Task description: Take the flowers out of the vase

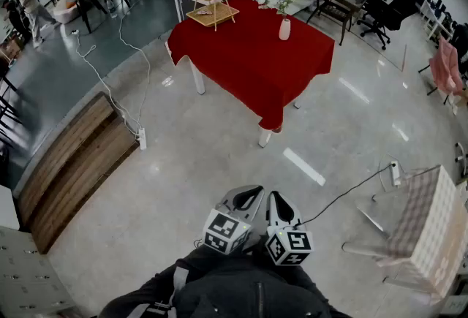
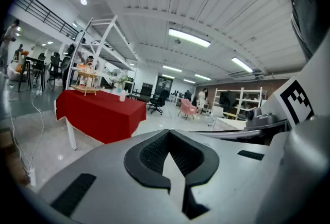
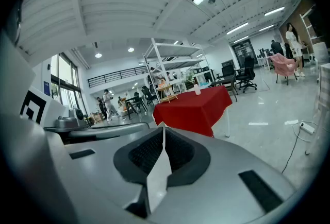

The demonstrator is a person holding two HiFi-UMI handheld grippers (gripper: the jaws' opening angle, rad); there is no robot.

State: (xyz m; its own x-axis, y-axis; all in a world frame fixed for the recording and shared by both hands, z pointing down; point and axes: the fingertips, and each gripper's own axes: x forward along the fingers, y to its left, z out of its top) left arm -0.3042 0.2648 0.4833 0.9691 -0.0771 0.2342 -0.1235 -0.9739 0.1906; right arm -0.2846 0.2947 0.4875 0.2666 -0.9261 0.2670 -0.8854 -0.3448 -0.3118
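two grippers, both empty, side by side; left gripper (image 2: 167, 132) jaws closed tip to tip; right gripper (image 3: 163, 127) jaws closed tip to tip; one white vase (image 1: 284, 29) holding one small bunch of flowers (image 1: 280, 1), stem count unreadable; it stands well ahead of both grippers on one red-clothed table (image 1: 248, 61); one wooden tiered stand (image 1: 212, 8) left of the vase, same table
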